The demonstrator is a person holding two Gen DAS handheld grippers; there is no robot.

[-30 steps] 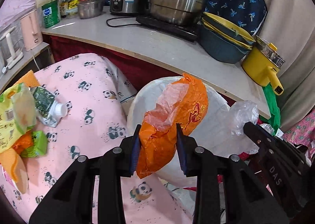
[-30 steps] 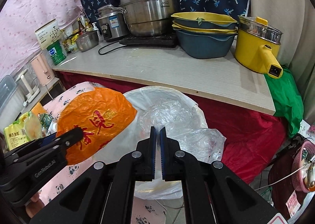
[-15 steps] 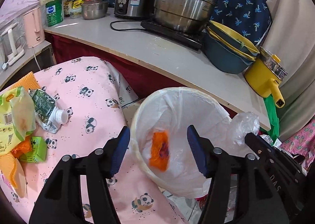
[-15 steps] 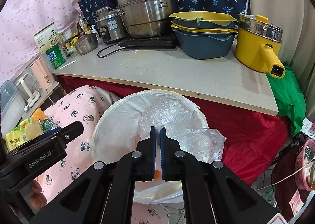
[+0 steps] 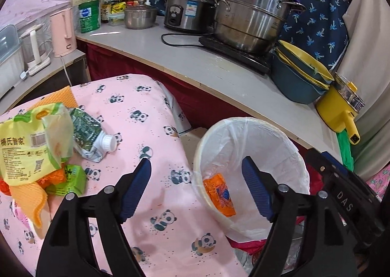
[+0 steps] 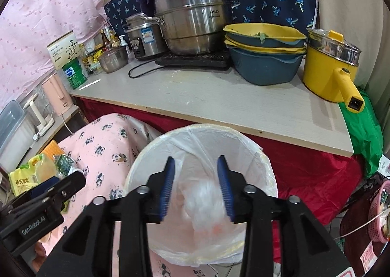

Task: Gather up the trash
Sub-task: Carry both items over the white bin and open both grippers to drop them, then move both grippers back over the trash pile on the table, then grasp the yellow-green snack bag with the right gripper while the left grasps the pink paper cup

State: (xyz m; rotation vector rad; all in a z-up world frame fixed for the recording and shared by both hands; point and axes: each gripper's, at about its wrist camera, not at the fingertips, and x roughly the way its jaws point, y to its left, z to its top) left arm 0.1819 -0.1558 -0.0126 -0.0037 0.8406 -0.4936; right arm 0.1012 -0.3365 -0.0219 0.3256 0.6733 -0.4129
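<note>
A white-lined trash bin [image 5: 287, 145] stands beside the pink panda-cloth table [image 5: 146, 116]; it also shows in the right wrist view [image 6: 268, 162]. An orange bag [image 5: 220, 194] lies inside it. My left gripper [image 5: 197, 189] is open and empty, over the table edge and the bin rim. My right gripper [image 6: 196, 184] is open above the bin, and a blurred clear plastic bag [image 6: 204, 196] is in the bin below it. On the table at left lie a yellow-green packet [image 5: 26, 145], a crushed green carton [image 5: 90, 135], a small green box [image 5: 70, 179] and orange scraps [image 5: 29, 199].
A grey counter [image 6: 219, 103] behind the bin carries steel pots [image 6: 195, 16], stacked blue-yellow bowls [image 6: 265, 57], a yellow electric pot [image 6: 329, 72] and jars at left. A green bag [image 6: 363, 130] hangs at right. A pink kettle [image 5: 62, 30] stands on a low shelf.
My left gripper opened and the orange bag dropped into the bin; the gripper drew back toward the table. My right gripper opened and the clear plastic bag is falling into the bin.
</note>
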